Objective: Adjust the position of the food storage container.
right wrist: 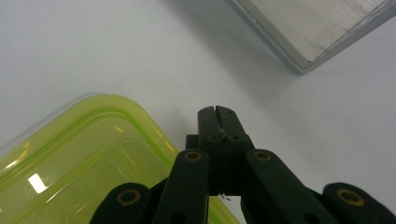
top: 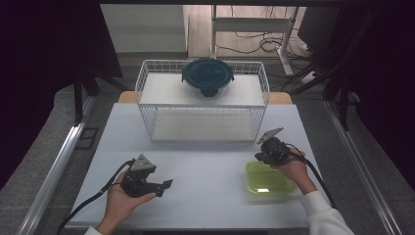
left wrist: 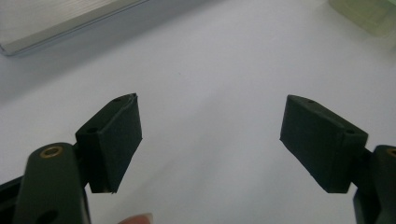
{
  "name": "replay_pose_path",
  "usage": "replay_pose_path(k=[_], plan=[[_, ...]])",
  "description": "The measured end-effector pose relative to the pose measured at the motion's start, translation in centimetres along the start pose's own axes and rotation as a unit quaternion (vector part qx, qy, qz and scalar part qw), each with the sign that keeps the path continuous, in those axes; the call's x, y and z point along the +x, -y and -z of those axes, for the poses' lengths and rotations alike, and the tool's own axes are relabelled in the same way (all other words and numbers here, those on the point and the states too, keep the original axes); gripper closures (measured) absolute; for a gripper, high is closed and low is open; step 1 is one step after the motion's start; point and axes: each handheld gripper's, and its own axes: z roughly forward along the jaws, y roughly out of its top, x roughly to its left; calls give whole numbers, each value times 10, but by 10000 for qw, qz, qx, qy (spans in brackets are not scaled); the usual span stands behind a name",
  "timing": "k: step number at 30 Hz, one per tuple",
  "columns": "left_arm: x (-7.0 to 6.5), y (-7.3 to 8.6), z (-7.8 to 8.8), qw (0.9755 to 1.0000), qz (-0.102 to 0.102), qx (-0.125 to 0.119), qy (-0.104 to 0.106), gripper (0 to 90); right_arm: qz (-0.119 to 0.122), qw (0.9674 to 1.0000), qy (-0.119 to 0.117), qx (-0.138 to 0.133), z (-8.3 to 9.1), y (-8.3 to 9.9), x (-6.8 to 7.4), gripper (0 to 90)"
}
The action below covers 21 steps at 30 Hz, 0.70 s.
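**Shut right gripper set beside the green container**

The right gripper is held just above the far left corner of the yellow-green lidded container, which lies on the white table near its right edge. In the right gripper view its jaws are seen pressed together with nothing between them, their tips just past the container's rounded corner; whether the gripper body touches the lid cannot be told from these angles.

The left gripper is held low over the near left part of the table, well apart from the container. Its jaws are spread wide and empty, with bare table seen between them in the left gripper view.

A white wire rack stands at the far side of the table. A round glass bowl with a dark lid is set on its upper shelf.
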Motion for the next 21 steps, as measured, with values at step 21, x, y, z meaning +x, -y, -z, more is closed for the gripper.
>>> replay_pose_path(k=[21], plan=[[6,2,5,9989,337,-314,-16,240,-1612,9799,862,-798,68,56,-19,888]])
